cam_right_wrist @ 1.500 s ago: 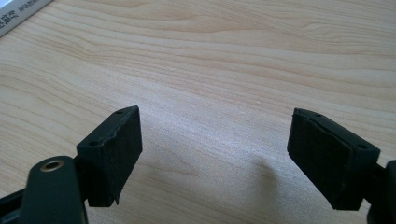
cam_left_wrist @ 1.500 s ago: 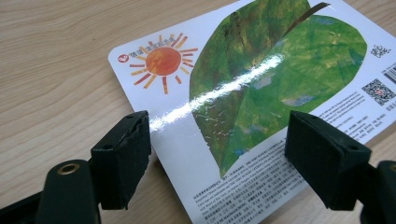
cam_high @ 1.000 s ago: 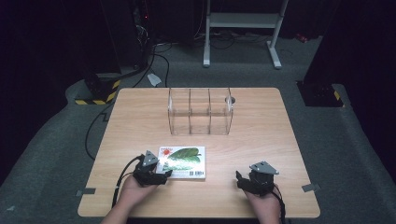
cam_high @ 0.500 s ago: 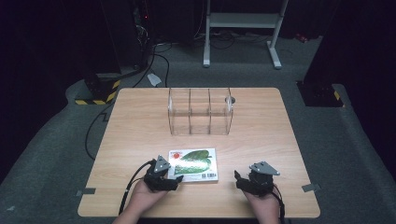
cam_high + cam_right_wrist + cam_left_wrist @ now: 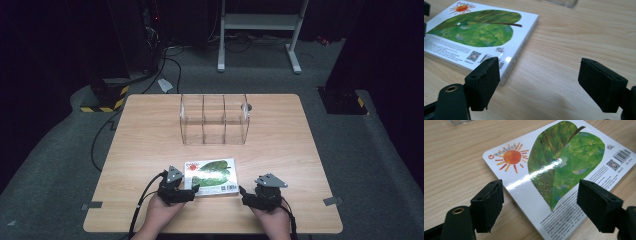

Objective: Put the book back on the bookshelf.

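At the near edge of the table [image 5: 150,130], the left gripper [image 5: 192,189] sits low with its jaws standing wide apart; they have just been opening a little further, and nothing is pinched between them. In the left gripper view the book [image 5: 554,177] lies flat just ahead of the pads, back cover up, its near corner reaching into the gap without touching either pad. The right gripper [image 5: 243,192] waits just off the book's other short edge, jaws likewise apart and holding nothing, with the book's barcode corner beside its one pad in the right gripper view. Farther back, well apart from both, stands the clear divided rack [image 5: 214,119].

The step in hand looks like getting a hold on the book. It lies flush on the wood, so a good grip likely means sliding one pad under an edge, perhaps while the other gripper steadies the far side. The glossy cover could slip, so closing squarely on the thickness seems wise.
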The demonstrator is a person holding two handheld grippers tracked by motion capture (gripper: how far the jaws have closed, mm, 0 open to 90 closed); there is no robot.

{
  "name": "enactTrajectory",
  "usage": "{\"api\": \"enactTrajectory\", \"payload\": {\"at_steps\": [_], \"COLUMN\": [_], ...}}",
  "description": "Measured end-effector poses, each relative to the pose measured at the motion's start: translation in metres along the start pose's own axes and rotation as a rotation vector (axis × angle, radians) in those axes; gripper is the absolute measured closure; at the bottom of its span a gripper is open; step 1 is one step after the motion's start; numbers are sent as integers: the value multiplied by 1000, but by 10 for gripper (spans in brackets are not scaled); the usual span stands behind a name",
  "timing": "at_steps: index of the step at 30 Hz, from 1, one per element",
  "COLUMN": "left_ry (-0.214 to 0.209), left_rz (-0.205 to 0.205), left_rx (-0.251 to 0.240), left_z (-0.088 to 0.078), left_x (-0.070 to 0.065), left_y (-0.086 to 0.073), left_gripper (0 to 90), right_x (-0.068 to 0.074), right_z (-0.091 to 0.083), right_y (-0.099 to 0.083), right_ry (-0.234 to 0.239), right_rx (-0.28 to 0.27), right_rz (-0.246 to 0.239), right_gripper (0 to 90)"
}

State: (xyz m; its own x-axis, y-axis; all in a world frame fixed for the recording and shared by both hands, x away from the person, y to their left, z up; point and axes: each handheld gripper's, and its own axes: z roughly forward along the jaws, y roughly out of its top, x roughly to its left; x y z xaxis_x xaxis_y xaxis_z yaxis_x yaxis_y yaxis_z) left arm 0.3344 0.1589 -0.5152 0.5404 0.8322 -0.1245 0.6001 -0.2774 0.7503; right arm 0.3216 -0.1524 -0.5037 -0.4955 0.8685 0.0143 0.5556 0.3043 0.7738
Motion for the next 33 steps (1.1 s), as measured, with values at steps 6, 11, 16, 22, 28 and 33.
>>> {"api": "enactTrajectory", "payload": {"at_steps": [6, 11, 16, 22, 28, 33], "left_ry": [6, -7, -10, -16, -29, -52], "left_rz": [-54, -41, -37, -30, -44, -124], "left_rx": [34, 28, 13, -15, -46, -71], "left_z": [10, 11, 12, 9, 5, 7], "left_x": [4, 2, 1, 0, 3, 8], "left_y": [1, 0, 0, 0, -1, -2], "left_gripper": [177, 177, 181, 184, 206, 206], "right_x": [18, 29, 36, 45, 44, 43], "right_z": [18, 35, 38, 33, 29, 27], "right_y": [10, 16, 14, 9, 0, -1], "right_ry": [32, 60, 110, 115, 133, 148], "right_rx": [9, 51, 75, 74, 85, 75], "right_rz": [-16, -11, 2, -3, -13, 3], "right_gripper": [220, 229, 232, 218, 237, 235]}}
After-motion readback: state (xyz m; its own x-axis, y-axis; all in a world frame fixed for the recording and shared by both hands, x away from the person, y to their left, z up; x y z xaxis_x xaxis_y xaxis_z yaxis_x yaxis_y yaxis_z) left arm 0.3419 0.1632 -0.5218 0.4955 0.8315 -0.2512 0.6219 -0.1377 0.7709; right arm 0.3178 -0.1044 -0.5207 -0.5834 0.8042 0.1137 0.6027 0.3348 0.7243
